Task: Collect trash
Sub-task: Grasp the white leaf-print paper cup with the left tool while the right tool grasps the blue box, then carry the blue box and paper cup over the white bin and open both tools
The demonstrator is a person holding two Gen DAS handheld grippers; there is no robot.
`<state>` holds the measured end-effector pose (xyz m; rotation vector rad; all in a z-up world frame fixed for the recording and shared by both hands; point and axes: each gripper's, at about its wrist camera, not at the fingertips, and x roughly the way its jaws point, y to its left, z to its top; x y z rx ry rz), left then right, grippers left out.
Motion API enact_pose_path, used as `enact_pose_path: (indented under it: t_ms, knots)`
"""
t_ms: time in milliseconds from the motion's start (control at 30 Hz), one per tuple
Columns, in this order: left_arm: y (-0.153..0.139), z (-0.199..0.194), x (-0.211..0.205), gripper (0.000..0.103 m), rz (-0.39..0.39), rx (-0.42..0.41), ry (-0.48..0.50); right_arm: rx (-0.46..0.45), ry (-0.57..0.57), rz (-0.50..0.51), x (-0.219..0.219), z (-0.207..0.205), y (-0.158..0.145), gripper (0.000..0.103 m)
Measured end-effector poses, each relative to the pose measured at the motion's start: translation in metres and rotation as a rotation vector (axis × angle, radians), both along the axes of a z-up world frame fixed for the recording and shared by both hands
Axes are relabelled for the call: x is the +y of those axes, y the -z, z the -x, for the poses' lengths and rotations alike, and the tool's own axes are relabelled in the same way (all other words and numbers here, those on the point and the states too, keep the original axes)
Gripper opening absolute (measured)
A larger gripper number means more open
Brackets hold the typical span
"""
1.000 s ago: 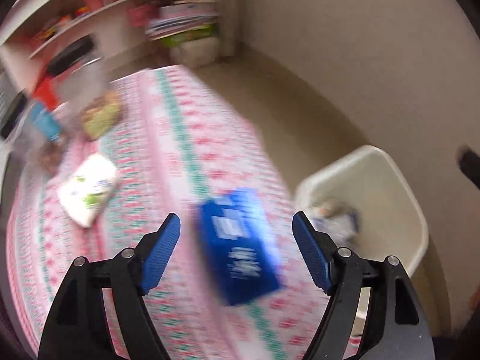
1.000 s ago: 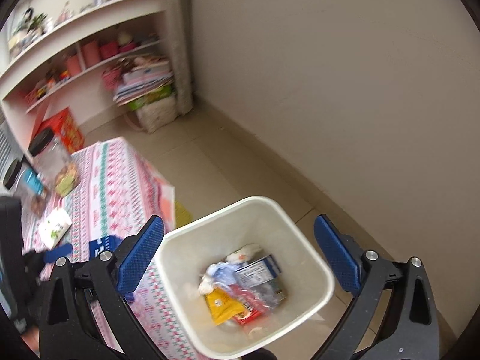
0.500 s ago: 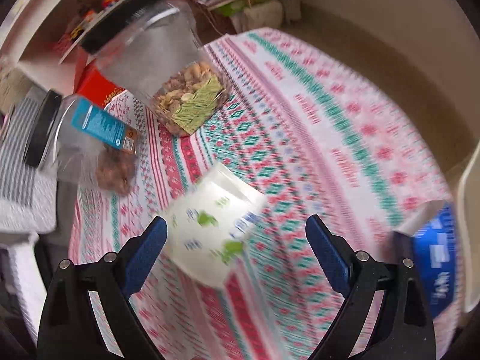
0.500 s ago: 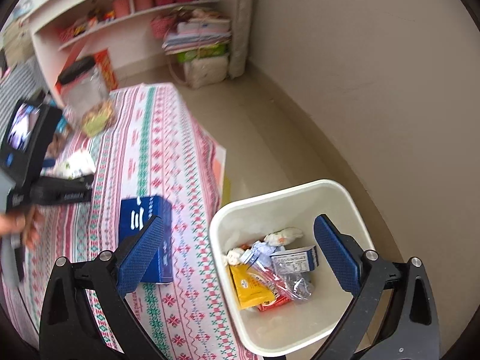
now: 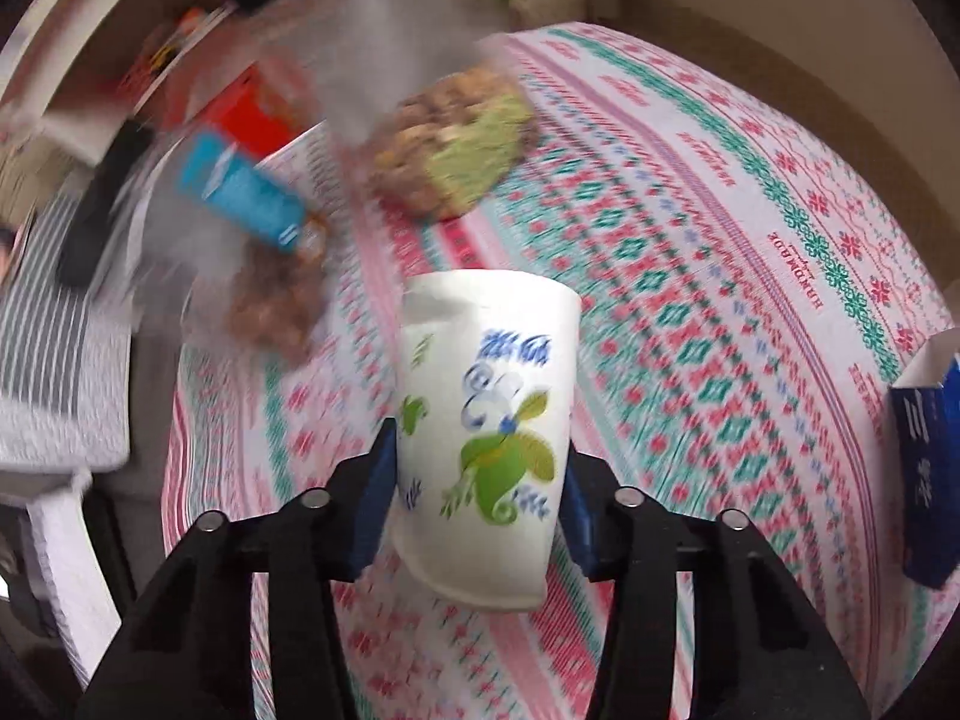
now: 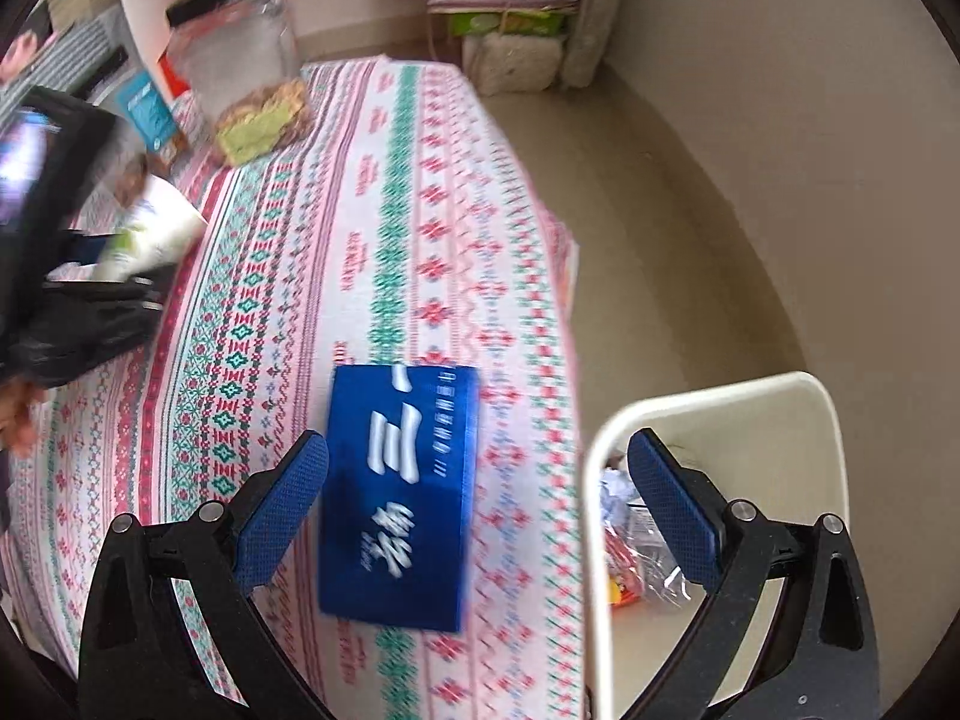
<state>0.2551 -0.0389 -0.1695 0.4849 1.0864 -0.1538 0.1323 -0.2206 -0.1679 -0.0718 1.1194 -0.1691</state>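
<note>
The left gripper (image 5: 477,495) has just been closing, and its blue pads (image 5: 375,498) now sit against both sides of the paper cup (image 5: 489,420), a white cup printed with green leaves and blue flourishes that lies tipped over on the patterned tablecloth (image 5: 690,276), toward the table's left side. It looks like a grip just made, so the sensible thing is to squeeze only enough to hold: a thin paper wall will buckle and slip if pinched hard, and the hold is near the rim end, where the cup is widest. Lift it straight up off the cloth before swinging, so the far end does not drag into the jar of nuts (image 5: 456,144) or the bag with the teal label (image 5: 252,192) that stand behind it near the table's far left corner. The right gripper (image 6: 480,501) is wide open and holds nothing; the blue carton (image 6: 399,492) lies flat between its fingers but untouched, close to the table's right edge. The better approach there, I judge, is to centre the carton between the pads first, since it sits closer to the left finger (image 6: 282,498), then close across its narrow width. The white bin (image 6: 831,456) stands on the floor just beside that right edge, already holding wrappers (image 6: 636,546), so both items have a short carry; release each well over the opening, not at the rim
</note>
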Motion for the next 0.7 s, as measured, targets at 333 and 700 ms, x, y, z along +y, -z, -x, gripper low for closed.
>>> enact_pose_path:
  t_ms: [333,700]
  knots:
    - [-0.039,0.058,0.087,0.044,0.198,0.009,-0.193,0.097,0.014,-0.023,0.015,-0.019,0.039,0.067]
    - [-0.069,0.119,0.127,0.045,0.334,-0.036,-0.319,-0.1,-0.092,-0.128,0.078,0.008,-0.02,0.053]
